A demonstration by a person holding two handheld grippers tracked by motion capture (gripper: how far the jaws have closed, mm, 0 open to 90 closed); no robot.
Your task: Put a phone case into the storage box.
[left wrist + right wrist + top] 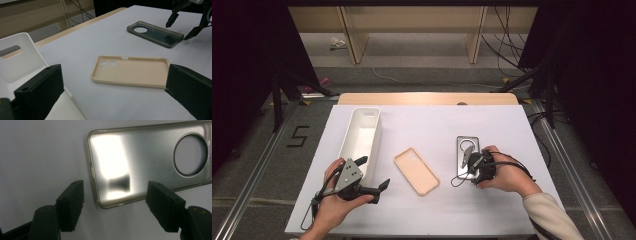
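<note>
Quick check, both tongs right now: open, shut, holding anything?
Left tongs: open, empty, beside the white bin.
Right tongs: open, empty, over the near end of the grey phone case.

- The right gripper (470,162) is covering the near end of the dark phone case (467,145).
- The frame edge is cropping the white bin (17,62); its interior is possibly empty.

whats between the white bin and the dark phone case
The beige phone case lies open side up on the table between the white bin and the dark phone case, clearest in the high view.
</note>
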